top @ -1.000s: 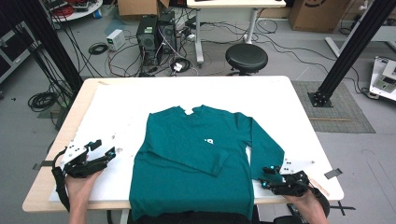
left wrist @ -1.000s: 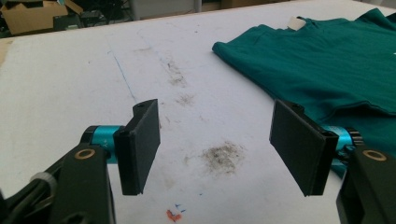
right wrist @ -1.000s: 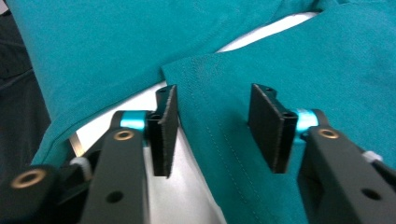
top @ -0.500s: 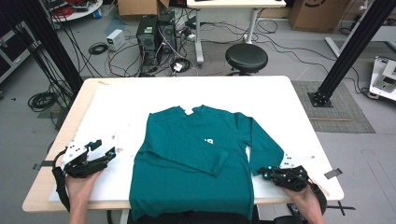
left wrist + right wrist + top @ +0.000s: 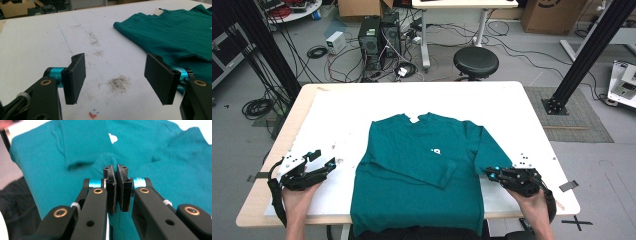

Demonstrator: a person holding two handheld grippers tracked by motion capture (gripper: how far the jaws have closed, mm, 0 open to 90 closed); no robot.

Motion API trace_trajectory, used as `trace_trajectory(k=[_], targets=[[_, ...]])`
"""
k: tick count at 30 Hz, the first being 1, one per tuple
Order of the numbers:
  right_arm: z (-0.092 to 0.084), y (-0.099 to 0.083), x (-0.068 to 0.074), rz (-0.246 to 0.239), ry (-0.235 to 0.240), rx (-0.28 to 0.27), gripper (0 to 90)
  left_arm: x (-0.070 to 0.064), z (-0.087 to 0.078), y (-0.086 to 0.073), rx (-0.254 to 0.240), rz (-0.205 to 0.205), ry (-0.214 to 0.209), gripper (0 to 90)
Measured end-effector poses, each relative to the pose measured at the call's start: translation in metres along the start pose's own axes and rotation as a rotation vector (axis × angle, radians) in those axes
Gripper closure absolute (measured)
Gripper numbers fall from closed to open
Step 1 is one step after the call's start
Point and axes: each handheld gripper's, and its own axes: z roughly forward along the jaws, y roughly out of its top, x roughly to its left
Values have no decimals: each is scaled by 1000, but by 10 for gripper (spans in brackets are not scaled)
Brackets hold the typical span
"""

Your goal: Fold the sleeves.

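Observation:
A teal long-sleeved shirt (image 5: pixel 422 170) lies flat, front up, on the white table (image 5: pixel 412 100), with one sleeve folded across its chest. My right gripper (image 5: pixel 488 173) is at the shirt's right edge, near the other sleeve's end. In the right gripper view its jaws (image 5: pixel 115 170) are shut on a raised pinch of the teal fabric (image 5: pixel 150 150). My left gripper (image 5: pixel 324 159) rests on the bare table left of the shirt. Its jaws (image 5: pixel 115 77) stand wide open with nothing between them, and the shirt (image 5: pixel 180 32) lies off to the right.
Dirty smudges (image 5: pixel 118 83) mark the tabletop near the left gripper. The table's front edge is close to both hands. Behind the table are a black stool (image 5: pixel 475 61), computer towers (image 5: pixel 379 35) and loose cables on the floor.
The right gripper has moved in to the shirt's right edge, shut on the fabric and lifted a little. The left gripper has stayed put.

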Motion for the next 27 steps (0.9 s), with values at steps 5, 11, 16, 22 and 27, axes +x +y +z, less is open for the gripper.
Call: trace_trajectory(k=[5,11,16,22,27], targets=[[18,23,18,-3,15,-44,877,0,0,0,-5,3,-3,337],[40,41,30,-5,28,-41,876,0,-1,0,-8,-1,-4,335],[63,58,44,-19,44,-23,876,0,-1,0,-2,5,-10,334],[86,74,60,-29,64,-11,876,0,-1,0,-5,4,-11,335],[101,81,70,-38,85,-5,876,0,-1,0,-7,-1,-11,335]])
